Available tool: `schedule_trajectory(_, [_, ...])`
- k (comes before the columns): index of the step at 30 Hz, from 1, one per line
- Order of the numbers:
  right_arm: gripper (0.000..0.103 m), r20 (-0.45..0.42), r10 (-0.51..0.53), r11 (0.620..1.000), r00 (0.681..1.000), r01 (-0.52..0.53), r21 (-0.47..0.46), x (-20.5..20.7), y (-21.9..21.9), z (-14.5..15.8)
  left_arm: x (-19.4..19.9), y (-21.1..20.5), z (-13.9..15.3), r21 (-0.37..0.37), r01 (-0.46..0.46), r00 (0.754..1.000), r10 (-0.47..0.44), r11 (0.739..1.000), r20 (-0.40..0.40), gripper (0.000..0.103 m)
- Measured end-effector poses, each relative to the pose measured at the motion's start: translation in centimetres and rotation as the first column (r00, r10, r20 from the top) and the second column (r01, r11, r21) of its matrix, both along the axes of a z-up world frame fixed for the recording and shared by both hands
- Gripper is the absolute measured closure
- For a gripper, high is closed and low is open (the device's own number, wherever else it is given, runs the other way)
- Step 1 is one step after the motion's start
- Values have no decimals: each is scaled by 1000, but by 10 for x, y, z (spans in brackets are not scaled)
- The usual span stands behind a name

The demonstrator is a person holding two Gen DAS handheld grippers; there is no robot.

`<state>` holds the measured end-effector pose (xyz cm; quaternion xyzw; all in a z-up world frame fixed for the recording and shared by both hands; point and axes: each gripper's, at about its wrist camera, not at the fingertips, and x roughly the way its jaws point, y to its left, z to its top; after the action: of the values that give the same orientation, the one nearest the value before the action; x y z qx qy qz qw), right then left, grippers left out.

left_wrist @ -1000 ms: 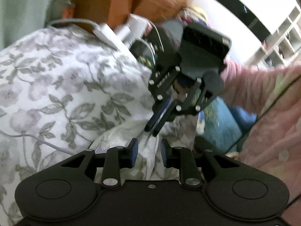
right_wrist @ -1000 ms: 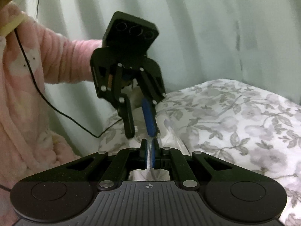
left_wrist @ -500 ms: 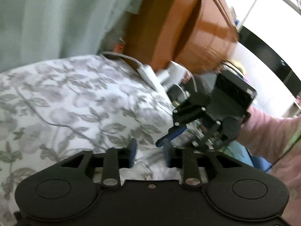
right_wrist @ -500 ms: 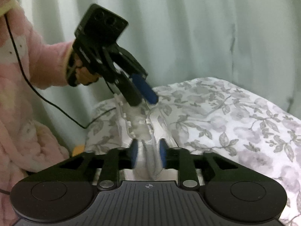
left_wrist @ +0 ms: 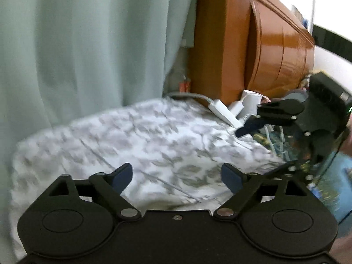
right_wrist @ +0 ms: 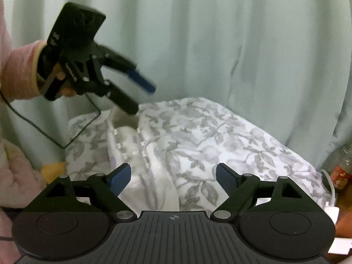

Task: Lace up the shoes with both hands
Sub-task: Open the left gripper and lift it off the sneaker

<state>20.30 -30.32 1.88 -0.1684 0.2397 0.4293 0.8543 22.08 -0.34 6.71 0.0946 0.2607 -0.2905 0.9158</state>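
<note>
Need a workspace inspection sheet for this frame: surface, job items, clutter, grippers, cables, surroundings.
Surface: floral bedspread, rumpled.
Job's things: white shoe lies on the bedspread, eyelet rows visible; the lace cannot be made out.
Clutter: white adapters at the bed's edge; bottle with red label.
Grippers: left gripper open, empty, raised above the shoe's far end in the right wrist view; right gripper open, empty, near the shoe's close end.
Cables: black cable runs from the left gripper onto the bedspread; grey cable to the adapters.
Surroundings: pale green curtain, wooden cabinet.
</note>
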Motion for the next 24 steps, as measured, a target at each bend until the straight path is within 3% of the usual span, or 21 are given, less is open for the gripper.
schedule_trajectory(2, [0,-11,4,999,1000,-5,-47,-7,5,-1,-8,-1,1,26,7,998,-9,1000,59,2])
schedule_trajectory(5, [2,24,10,989,1000,-6,-146,-21,12,-6,-18,-1,1,48,14,995,-19,999,101,2])
schedule_trajectory(8, [20,107,-40,986,993,57,-158,-26,14,-6,-25,1,-2,58,24,993,-30,998,110,2])
schedule_trajectory(9, [32,114,-55,986,992,72,-152,-24,15,-6,-27,1,-3,69,23,993,-31,997,114,2])
schedule_trajectory(11, [43,87,-74,988,993,85,-127,-18,16,-5,-31,1,-4,97,20,990,-33,995,137,2])
schedule_trajectory(16, [46,107,-77,988,991,90,-123,-13,22,-1,-40,1,0,173,-14,984,-17,985,175,2])
schedule_trajectory(24, [82,-5,36,984,999,-36,-174,-13,43,-14,-44,-1,-1,222,43,982,-82,974,169,2])
